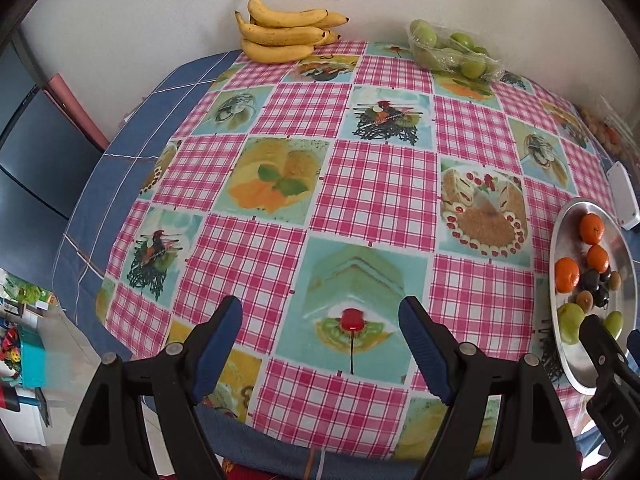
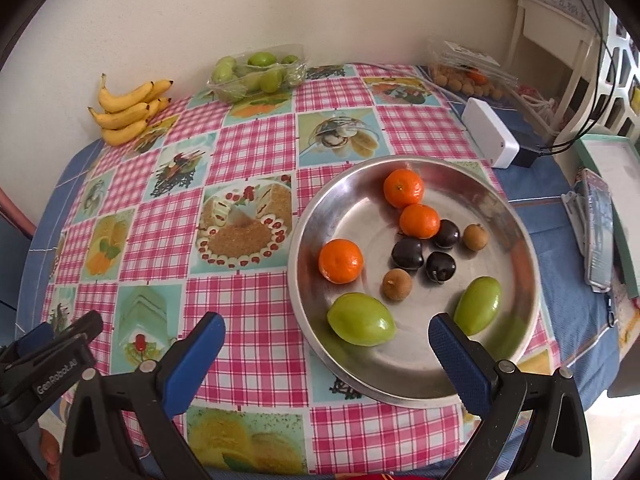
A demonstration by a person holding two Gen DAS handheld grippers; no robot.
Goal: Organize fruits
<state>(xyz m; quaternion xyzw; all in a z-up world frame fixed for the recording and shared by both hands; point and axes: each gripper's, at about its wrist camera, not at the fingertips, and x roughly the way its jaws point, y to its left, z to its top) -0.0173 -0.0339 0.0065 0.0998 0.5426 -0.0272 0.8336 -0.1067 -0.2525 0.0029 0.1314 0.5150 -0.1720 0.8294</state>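
Observation:
A round metal plate [image 2: 500, 208] on the checked tablecloth holds three tangerines [image 2: 341, 261], three dark plums [image 2: 407, 253], two small brown fruits [image 2: 397, 285] and two green fruits [image 2: 361, 325]. My right gripper [image 2: 326, 330] hovers open over the plate's near rim, nothing between its blue pads. My left gripper [image 1: 320, 312] stands open above bare tablecloth, left of the plate [image 1: 576, 372]. Bananas [image 1: 282, 32] lie at the table's far edge by the wall. A clear tray of green fruits [image 1: 452, 50] sits to their right.
A white box [image 2: 490, 138] with a black plug lies behind the plate. A clear box of small brown fruits [image 2: 468, 76] stands at the far right corner. Books or packets [image 2: 596, 232] lie on the blue cloth at right. A chair [image 1: 36, 152] stands at left.

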